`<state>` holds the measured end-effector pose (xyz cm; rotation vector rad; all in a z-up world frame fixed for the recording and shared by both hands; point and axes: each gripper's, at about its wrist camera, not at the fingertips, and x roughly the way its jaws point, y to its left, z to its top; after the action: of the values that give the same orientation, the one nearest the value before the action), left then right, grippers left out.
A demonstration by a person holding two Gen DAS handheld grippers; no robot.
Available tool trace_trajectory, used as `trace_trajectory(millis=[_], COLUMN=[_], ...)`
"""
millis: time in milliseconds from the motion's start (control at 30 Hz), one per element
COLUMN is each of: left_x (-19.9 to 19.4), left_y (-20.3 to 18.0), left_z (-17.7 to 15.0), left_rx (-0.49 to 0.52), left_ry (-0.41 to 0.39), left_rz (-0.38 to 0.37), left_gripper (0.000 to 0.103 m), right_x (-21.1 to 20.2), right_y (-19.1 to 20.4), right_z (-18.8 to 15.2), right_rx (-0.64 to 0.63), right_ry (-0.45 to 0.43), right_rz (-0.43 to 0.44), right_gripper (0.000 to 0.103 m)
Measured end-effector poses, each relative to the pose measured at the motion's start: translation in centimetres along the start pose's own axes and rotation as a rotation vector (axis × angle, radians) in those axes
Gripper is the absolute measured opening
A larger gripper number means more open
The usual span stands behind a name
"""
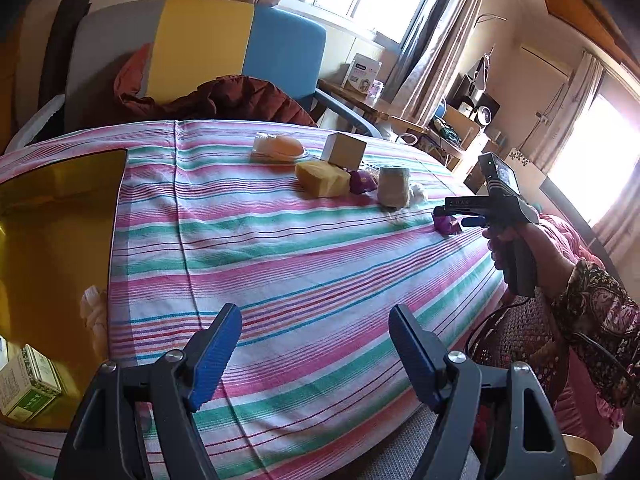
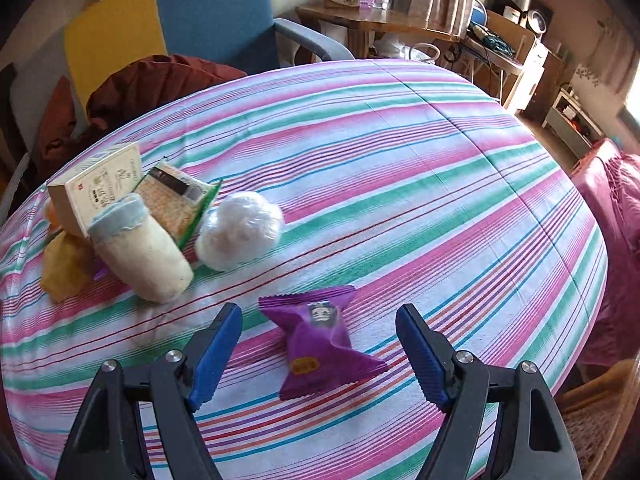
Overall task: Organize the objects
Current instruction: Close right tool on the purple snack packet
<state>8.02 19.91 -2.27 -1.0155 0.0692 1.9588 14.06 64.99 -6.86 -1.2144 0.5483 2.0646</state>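
A purple snack packet (image 2: 322,346) lies on the striped tablecloth (image 2: 400,184) between the open fingers of my right gripper (image 2: 320,316), just ahead of the tips; it also shows in the left wrist view (image 1: 447,225). My right gripper (image 1: 448,210) hovers over it there. Behind lie a beige roll (image 2: 146,252), a white wrapped ball (image 2: 239,230), a cream box (image 2: 98,188), an orange-patterned packet (image 2: 176,198) and a yellow sponge (image 1: 322,178). My left gripper (image 1: 316,316) is open and empty above the cloth.
A yellow bin (image 1: 56,248) stands at the left table edge with a green-and-white box (image 1: 28,380) inside. A plastic-wrapped orange item (image 1: 280,147) lies at the back. A colourful chair (image 1: 200,48) with a brown jacket (image 1: 224,98) stands behind the table.
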Motion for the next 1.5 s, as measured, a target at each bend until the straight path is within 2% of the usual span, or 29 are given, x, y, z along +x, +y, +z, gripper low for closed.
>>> trace_trajectory(millis=[33,100,167,300,700,900,967,1067,1233,1367,1500], left_x=[0.2,0.7,1.3,2.7,4.0,4.2,4.6,5.2,6.9,9.4,12.4], left_y=[-0.1,-0.4,-0.6,-1.0,-1.6,-1.3,-1.3,-1.7,-3.4,-5.7,-8.8], left_z=[-0.1,-0.2,-0.2,-0.5,-0.8,-0.4,-0.1,0.6,2.2,3.8,5.8], left_rx=[0.002,0.004,0.002,-0.001,0.014,-0.002,-0.005,0.001,0.041,0.1,0.201], left_ry=[0.007,0.018,0.032,0.069,0.115,0.111,0.115,0.114,0.119,0.134,0.139], left_rz=[-0.002,-0.003,-0.005,-0.009,0.005,0.017,0.02,0.022,0.006,-0.013,-0.048], left_gripper=[0.077,0.077,0.077,0.077,0.077,0.077,0.077,0.077,0.077,0.077,0.077], right_x=[0.6,1.3,1.3,1.5,1.0,-0.6,-1.3,-1.3,-0.3,0.6,1.6], right_y=[-0.3,-0.3,-0.1,0.9,5.9,9.4,9.7,8.0,2.3,-1.0,-1.5], right_z=[-0.1,-0.2,-0.5,-0.5,1.4,-0.5,-0.8,-0.5,0.6,0.9,0.7], right_rx=[0.014,0.017,0.0,-0.051,-0.136,-0.285,-0.291,-0.194,0.048,0.186,0.227], right_ry=[0.018,0.053,0.053,0.055,-0.014,-0.011,-0.023,-0.007,0.014,0.054,0.106], right_rz=[0.008,-0.001,-0.004,-0.005,0.145,0.272,0.282,0.26,0.176,0.196,0.23], right_gripper=[0.076,0.062,0.057,0.037,0.035,0.034,0.034,0.034,0.034,0.035,0.035])
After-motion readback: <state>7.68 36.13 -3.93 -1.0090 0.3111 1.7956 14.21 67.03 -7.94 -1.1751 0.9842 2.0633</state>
